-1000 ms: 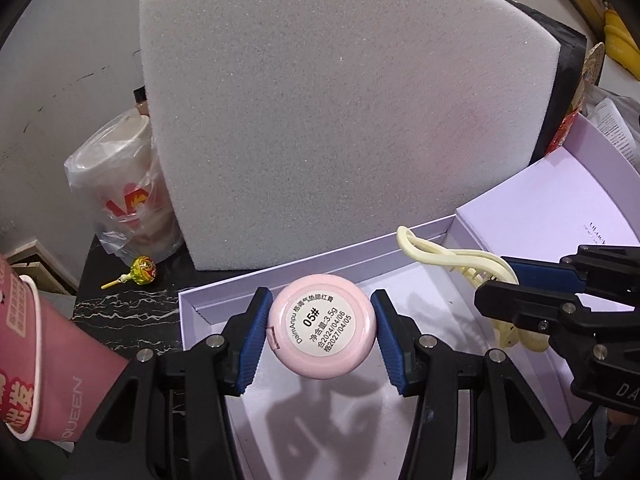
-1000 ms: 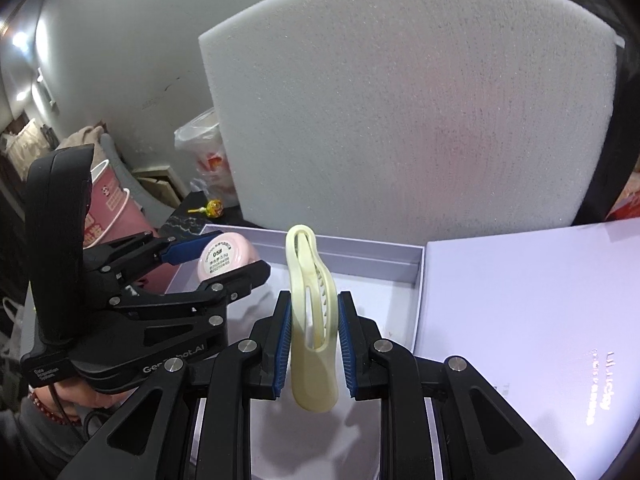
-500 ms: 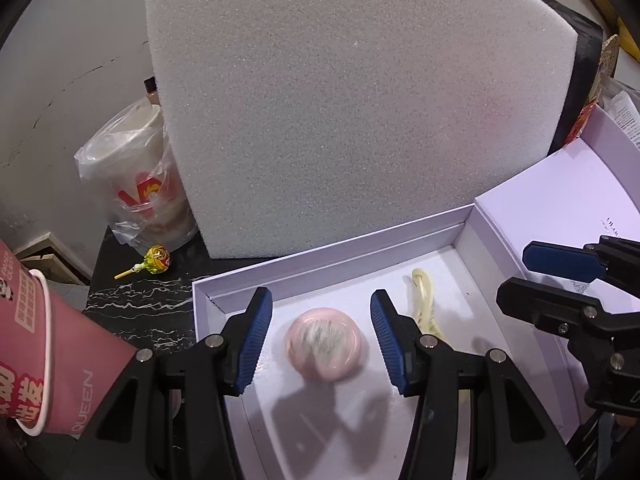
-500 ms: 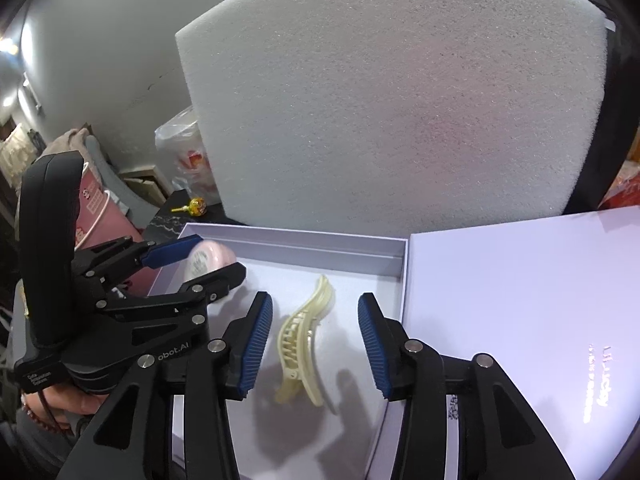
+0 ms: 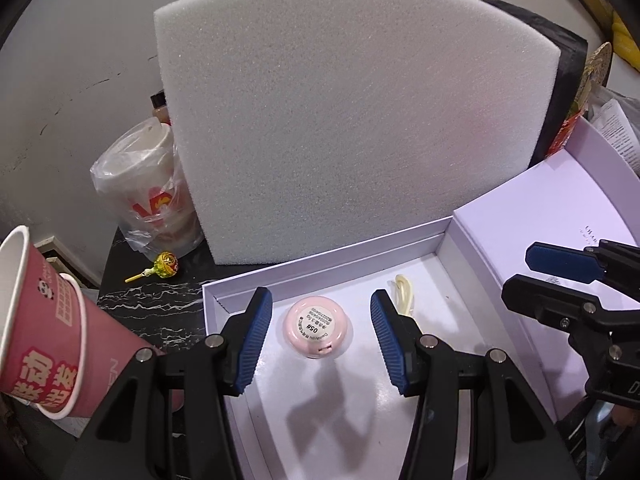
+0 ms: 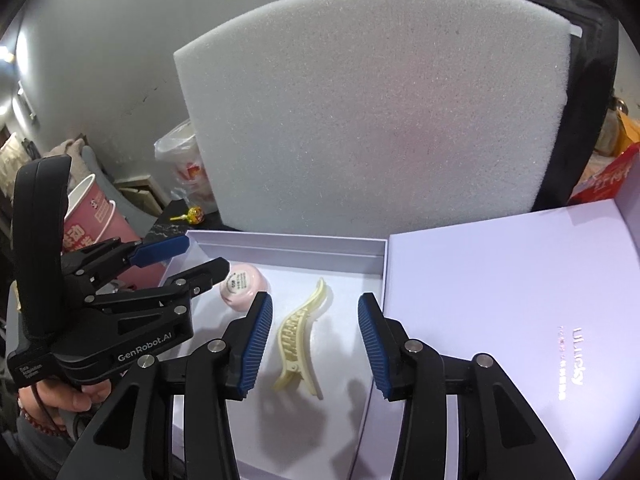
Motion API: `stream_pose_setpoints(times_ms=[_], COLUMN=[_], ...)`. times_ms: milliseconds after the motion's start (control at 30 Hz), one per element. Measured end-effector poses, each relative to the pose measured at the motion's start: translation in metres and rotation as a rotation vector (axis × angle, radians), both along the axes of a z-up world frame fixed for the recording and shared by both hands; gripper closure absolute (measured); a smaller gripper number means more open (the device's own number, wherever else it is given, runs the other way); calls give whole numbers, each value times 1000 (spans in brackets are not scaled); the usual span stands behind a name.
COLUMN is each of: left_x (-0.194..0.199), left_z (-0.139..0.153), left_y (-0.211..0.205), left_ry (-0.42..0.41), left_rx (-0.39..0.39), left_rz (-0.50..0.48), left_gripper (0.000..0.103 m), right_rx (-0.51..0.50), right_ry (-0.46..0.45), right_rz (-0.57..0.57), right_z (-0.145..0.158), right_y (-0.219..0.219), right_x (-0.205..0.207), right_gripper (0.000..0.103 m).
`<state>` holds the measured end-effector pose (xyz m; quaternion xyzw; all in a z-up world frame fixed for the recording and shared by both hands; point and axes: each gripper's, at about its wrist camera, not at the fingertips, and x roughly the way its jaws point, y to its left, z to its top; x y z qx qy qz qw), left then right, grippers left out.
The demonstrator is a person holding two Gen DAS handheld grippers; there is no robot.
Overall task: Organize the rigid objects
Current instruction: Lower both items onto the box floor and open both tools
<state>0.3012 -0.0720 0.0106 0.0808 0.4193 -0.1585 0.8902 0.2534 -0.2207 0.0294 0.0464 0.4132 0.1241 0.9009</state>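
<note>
1. Pink round plastic compact (image 5: 317, 327) with a white printed label on top lies flat on the floor of the shallow white cardboard box (image 5: 328, 258), near the box's far-left corner.
2. I see my left gripper (image 5: 321, 333) hanging over it with the blue ribbed pads spread wide, one on each side of the compact and neither touching it.
3. Beside the compact, toward the right wall of the box, lies the cream plastic hair claw clip (image 6: 299, 334), on its side and apart from the compact.
4. My right gripper (image 6: 315, 344) hovers above the clip, its fingers parted on either side and clear of it, holding nothing.
5. From the right wrist view the left gripper (image 6: 186, 258) reaches in over the left edge of the box.
6. The pale lilac box lid (image 6: 512, 280) rests against the right edge of the box.
7. A big white foam block (image 5: 352, 120) stands upright behind the far edge of the box.
8. On the dark marbled tabletop (image 5: 152, 300) left of the box, I see a yellow wrapped lollipop (image 5: 164, 266), a bagged paper drink cup (image 5: 148, 184) and stacked pink paper cups (image 5: 44, 332).
</note>
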Motion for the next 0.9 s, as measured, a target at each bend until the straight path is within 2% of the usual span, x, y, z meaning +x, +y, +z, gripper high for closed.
stream_pose_setpoints(times_ms=[300,367,600,700,767,800,833,900], left_x=[-19,-25,-43,-53,-58,-62,-66,-74], left_z=[27,34,55,62,66,69,71,77], left_y=[-1,-1,4,6,7,8,9,11], left_ry=[-60,-75,-114,-126,-129,-138,-150,-173], left_rx=[-3,-6,-9,-3,10,11,10,14], left_rz=[-4,-12,4,9,19,23,25,33], left_gripper=[52,52,52,51,30,24,19,19], right_rx=[-6,-7,-31,-39,-48,-50,-54,-58], right_ry=[-54,-70,-122,-150,-169,-174,-180,-184], right_rz=[-7,-6,-13,-16,-20,-23,-25,-29], right_z=[22,28,45,53,57,59,60,63], right_y=[2,2,4,4,4,4,3,3], right_x=[-20,-25,-47,-56,-64,-67,-70,-76], right_gripper=[58,55,54,49,44,44,44,43])
